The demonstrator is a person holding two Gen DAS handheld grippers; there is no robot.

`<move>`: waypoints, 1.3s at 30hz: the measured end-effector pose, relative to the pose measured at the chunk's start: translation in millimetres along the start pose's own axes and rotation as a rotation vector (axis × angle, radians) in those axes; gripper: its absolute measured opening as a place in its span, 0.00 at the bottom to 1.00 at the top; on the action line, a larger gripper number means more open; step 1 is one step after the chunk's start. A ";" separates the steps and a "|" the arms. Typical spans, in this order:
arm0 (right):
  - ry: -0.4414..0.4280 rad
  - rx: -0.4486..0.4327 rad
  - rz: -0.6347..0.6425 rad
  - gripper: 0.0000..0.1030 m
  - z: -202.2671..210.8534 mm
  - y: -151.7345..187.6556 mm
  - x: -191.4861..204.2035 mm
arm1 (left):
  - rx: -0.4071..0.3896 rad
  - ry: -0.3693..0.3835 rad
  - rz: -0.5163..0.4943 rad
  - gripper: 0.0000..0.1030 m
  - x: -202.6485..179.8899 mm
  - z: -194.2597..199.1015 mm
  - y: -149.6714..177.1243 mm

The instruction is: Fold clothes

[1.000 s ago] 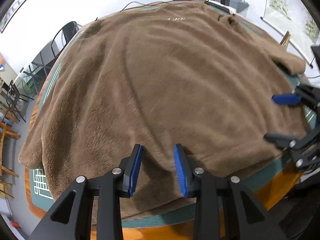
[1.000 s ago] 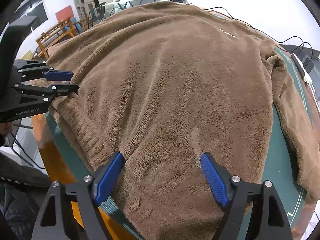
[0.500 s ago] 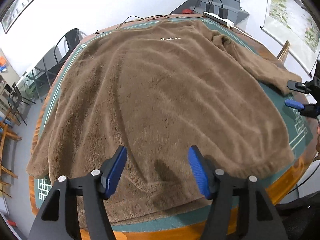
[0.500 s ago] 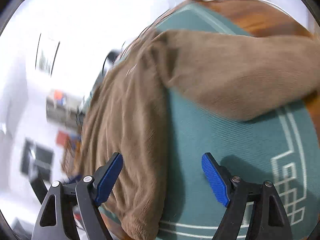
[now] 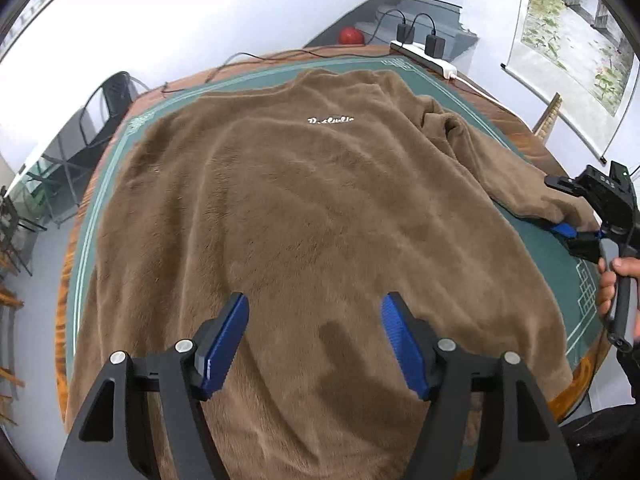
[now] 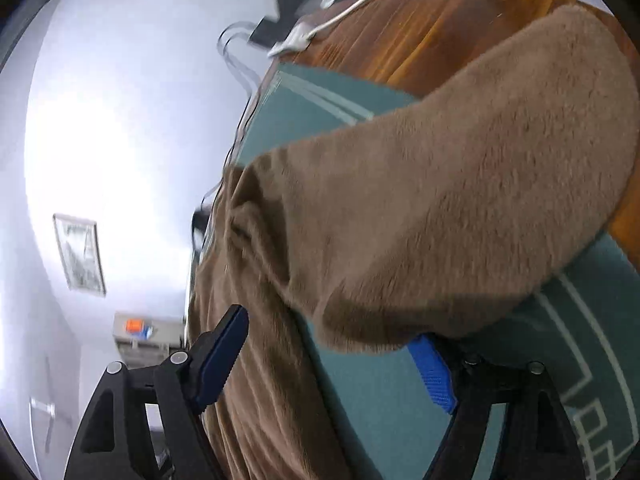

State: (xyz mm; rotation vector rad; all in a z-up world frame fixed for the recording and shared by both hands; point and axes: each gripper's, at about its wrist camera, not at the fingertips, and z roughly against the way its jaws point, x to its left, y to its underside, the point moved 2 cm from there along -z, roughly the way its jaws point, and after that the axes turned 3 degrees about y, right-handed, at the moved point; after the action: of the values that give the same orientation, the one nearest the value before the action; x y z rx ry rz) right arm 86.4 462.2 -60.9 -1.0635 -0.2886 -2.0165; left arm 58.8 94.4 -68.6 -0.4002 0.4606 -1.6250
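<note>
Brown fleece sweatshirt (image 5: 312,216) spread flat, unfolded. Right gripper (image 6: 328,364) gaping around sleeve cuff (image 6: 460,200), unclamped; left gripper (image 5: 316,344) wide, empty. Folding all left.

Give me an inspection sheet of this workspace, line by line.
Surface: round wooden table under a green mat.
Job's things: brown fleece sweater spread flat, unfolded, white logo facing up.
Clutter: white power strip with two black adapters.
Grippers: left gripper open above the hem; right gripper open at the sleeve cuff.
Cables: black cords trail over the far edge.
Surroundings: red ball, black chair, wall scroll.
</note>
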 end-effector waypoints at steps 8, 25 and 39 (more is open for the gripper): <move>0.083 -0.092 -0.068 0.37 -18.5 -24.9 -2.8 | 0.061 0.063 -0.024 0.71 9.5 -36.0 -22.0; 0.392 -0.519 0.078 0.19 95.9 -109.2 7.9 | 0.113 0.184 0.033 0.71 18.2 -67.2 -38.1; 0.373 -0.287 0.119 0.66 81.8 -68.3 -13.9 | 0.087 0.146 0.132 0.71 38.2 -42.6 -23.4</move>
State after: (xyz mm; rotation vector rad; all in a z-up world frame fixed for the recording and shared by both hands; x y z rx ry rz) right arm 86.9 556.9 -10.0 -0.8249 0.2594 -2.1377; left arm 13.1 61.0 -93.4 -0.1827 0.5136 -1.5460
